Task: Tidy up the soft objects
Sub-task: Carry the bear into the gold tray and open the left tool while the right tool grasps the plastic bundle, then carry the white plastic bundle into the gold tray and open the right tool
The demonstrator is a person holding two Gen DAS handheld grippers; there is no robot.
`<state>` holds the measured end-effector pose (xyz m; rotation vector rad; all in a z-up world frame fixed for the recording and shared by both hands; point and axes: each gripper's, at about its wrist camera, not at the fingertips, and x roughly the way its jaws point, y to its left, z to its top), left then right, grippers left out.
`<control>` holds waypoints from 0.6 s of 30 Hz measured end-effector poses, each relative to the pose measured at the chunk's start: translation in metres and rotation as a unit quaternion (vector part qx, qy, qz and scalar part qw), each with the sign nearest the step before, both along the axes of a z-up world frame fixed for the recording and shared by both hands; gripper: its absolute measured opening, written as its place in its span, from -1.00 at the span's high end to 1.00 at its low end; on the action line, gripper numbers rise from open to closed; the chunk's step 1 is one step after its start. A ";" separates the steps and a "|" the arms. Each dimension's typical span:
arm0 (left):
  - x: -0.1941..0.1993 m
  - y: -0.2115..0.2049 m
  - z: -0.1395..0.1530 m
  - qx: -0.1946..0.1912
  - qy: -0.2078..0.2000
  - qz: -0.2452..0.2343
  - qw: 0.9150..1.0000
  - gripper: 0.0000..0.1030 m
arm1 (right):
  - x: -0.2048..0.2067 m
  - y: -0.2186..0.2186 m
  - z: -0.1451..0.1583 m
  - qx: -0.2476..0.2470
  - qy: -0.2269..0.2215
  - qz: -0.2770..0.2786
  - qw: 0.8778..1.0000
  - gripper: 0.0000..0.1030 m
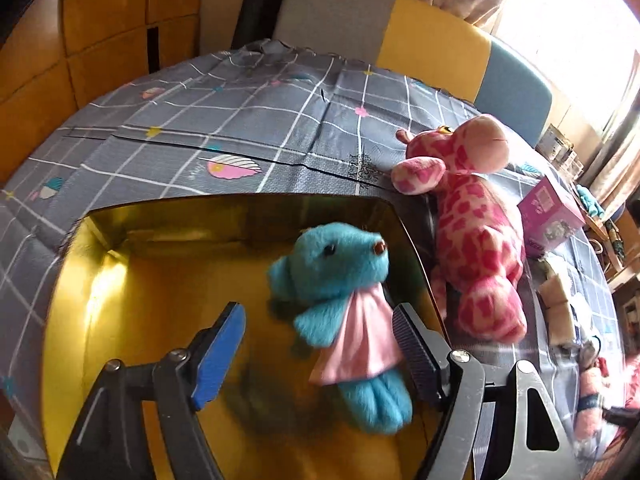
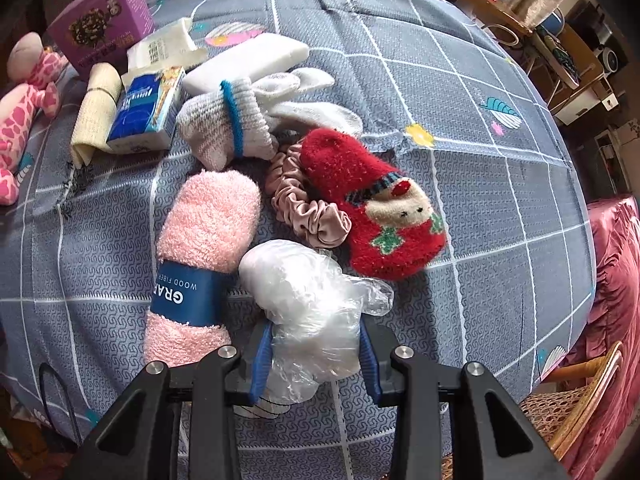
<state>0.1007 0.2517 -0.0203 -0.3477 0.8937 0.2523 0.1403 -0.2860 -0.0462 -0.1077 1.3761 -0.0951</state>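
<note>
Plush is what the coming move turns on: a blue teddy bear [image 1: 344, 304] in a pink dress is seen lying inside the gold box [image 1: 120, 280], on the side of the box nearest the pink giraffe [image 1: 472, 232]. The left gripper [image 1: 320, 356] is held above the box with its jaws spread wide and nothing pressed by its pads; the bear's lower body lies between the two fingers but is touched by neither (it looks already dropped, so this toy is judged stowed). The bear's long axis runs from its head, at the far side of the box, to its feet, toward the gripper. The giraffe is laid on the grey checked cloth [image 1: 240, 120] just outside the box's near wall, its length roughly parallel to that wall, so it is judged the left hand's nearest next pick. Well away from the box, the right gripper [image 2: 316, 356] is closed on a clear plastic bag of white stuffing [image 2: 304, 292], which is squeezed between its blue pads beside a rolled pink towel [image 2: 204, 252]. A red sock [image 2: 376, 208] and a scrunchie [image 2: 308, 208] are left just beyond the bag.
</note>
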 end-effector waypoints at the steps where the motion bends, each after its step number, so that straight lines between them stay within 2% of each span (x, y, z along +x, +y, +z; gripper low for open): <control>1: -0.009 -0.002 0.003 0.004 -0.005 0.001 1.000 -0.57 | -0.001 -0.002 0.004 0.003 -0.009 -0.004 1.000 0.29; 3: -0.025 -0.008 0.010 0.019 -0.010 0.001 1.000 -0.60 | -0.006 -0.006 0.015 0.014 -0.040 -0.011 0.999 0.29; 5: -0.041 -0.015 0.017 0.026 -0.023 -0.003 0.999 -0.78 | -0.015 -0.007 0.028 0.017 -0.081 -0.012 0.996 0.29; 8: -0.064 -0.027 0.027 0.041 -0.043 -0.010 0.998 -0.82 | -0.033 0.005 0.049 -0.016 -0.139 0.009 0.990 0.29; 10: -0.075 -0.036 0.034 0.051 -0.054 -0.018 0.997 -0.93 | -0.043 0.020 0.065 -0.015 -0.172 0.033 0.984 0.29; 13: -0.088 -0.046 0.042 0.055 -0.065 -0.020 0.996 -0.95 | -0.050 0.057 0.090 0.000 -0.211 0.084 0.974 0.29; 18: -0.103 -0.054 0.048 0.056 -0.071 -0.012 0.996 -0.95 | -0.057 0.136 0.111 0.059 -0.229 0.188 0.953 0.29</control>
